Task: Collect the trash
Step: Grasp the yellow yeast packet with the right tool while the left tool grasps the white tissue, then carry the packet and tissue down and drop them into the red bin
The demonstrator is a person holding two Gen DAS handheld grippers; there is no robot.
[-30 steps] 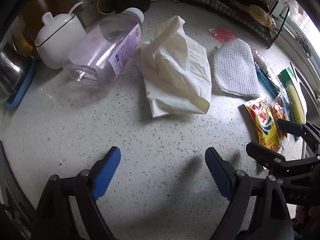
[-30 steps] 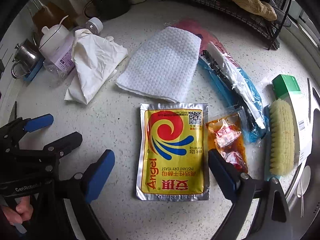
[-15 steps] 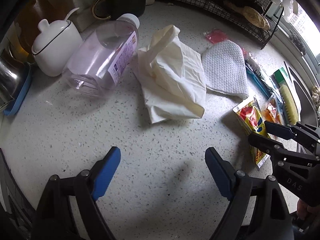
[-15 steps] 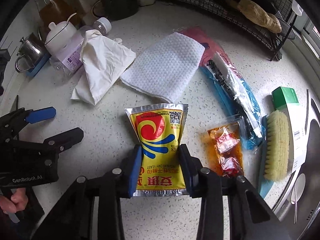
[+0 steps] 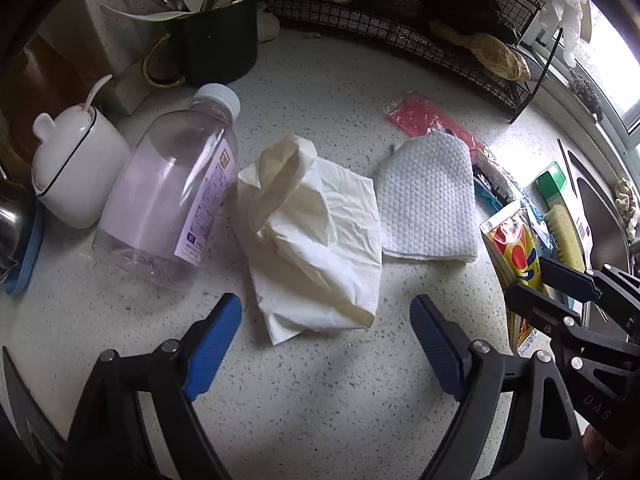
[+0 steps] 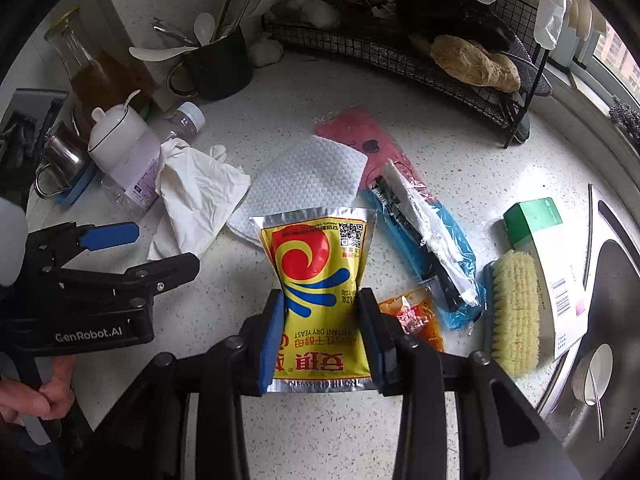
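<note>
My right gripper (image 6: 322, 300) is shut on a yellow yeast packet (image 6: 316, 256) and holds it lifted off the counter; the packet also shows in the left wrist view (image 5: 514, 248). My left gripper (image 5: 326, 320) is open and empty, just in front of a crumpled cream tissue (image 5: 316, 232), which also shows in the right wrist view (image 6: 196, 204). A white paper towel (image 5: 428, 204) lies right of the tissue. An empty plastic bottle (image 5: 172, 196) lies to its left. An orange sauce sachet (image 6: 412, 316), a blue-and-white wrapper (image 6: 424, 240) and a red wrapper (image 6: 360, 136) lie on the counter.
A white lidded pot (image 5: 68, 168) and a dark utensil mug (image 5: 216, 40) stand at the back left. A black wire rack (image 6: 400, 52) runs along the back. A scrub brush (image 6: 514, 312), a green-white box (image 6: 548, 256) and the sink (image 6: 608, 320) are at the right.
My right gripper has lifted the yeast packet off the counter. My left gripper has moved forward toward the crumpled tissue and stays open.
</note>
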